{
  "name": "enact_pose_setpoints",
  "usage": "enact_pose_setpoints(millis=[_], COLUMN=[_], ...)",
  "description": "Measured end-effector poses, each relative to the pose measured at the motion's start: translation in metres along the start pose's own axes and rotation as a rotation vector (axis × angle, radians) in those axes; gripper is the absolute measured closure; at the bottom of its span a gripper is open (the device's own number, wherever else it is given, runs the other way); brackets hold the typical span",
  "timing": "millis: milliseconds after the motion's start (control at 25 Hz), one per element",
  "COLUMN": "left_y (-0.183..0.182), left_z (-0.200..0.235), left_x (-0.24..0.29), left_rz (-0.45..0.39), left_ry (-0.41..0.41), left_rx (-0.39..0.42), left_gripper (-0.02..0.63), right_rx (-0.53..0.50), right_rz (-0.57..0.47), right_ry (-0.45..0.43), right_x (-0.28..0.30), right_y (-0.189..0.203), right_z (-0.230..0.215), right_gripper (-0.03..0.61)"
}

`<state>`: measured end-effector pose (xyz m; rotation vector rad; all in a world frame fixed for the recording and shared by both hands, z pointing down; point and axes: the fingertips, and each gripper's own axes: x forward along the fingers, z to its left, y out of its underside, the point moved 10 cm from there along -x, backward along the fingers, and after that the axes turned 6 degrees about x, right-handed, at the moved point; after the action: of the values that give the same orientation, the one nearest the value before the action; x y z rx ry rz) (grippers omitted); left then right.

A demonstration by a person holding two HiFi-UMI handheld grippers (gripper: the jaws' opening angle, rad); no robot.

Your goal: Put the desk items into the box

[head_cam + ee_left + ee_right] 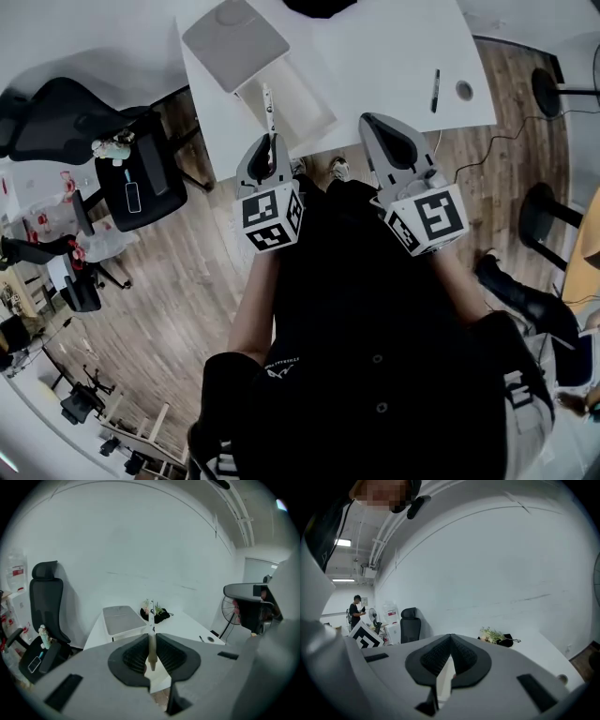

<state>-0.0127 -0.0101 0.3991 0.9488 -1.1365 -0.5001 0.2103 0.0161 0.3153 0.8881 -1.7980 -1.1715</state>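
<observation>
The person's dark top filled the near part of the head view, with both grippers held out in front of it. The left gripper (pixel 270 150) (pixel 151 641) had its pads pressed onto a pale pen (pixel 268 112) (pixel 151 617), pinching it near one end. The rest of the pen stuck out past the fingertips. In the head view its far end overlapped the near wall of the box (pixel 314 127).

The right gripper (pixel 377 127) (pixel 450 640) was level with the left and well apart from it. Its pads were pressed together with nothing between them. Both grippers hung over the near edge of the white table (pixel 394 47) (pixel 187 625), and neither touched it.

The box stood open on the table just beyond the left gripper, and its inside showed white. A grey lid (pixel 234 42) (pixel 123 618) lay at its far left end. To the right, a black marker (pixel 435 91) (pixel 202 639) lay on the table well apart from the box, with a small round thing (pixel 464 90) (pixel 210 639) just beside it.

At the table's far edge sat a black bag (pixel 319 6) (pixel 161 616) (pixel 505 641) with some greenery (pixel 151 607) (pixel 491 633) by it. A black chair (pixel 56 117) (pixel 44 602) (pixel 410 623) stood left of the table on the wood floor (pixel 187 272). Farther off, the right gripper view showed a person (pixel 357 611) standing by a fan (pixel 373 617), with a white wall (pixel 140 550) (pixel 497 559) behind everything.
</observation>
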Motion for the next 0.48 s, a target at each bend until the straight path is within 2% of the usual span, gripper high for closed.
enact_pose_setpoints(millis=[480], left_y=[0.014], left_z=[0.018], left_x=[0.070], left_rz=[0.149], left_ry=[0.059], left_rx=[-0.004], left_gripper=[0.557], right_rx=[0.018], right_rz=[0.027], right_ry=[0.122], right_x=[0.013], right_y=[0.002], right_z=[-0.001], right_gripper=[0.580])
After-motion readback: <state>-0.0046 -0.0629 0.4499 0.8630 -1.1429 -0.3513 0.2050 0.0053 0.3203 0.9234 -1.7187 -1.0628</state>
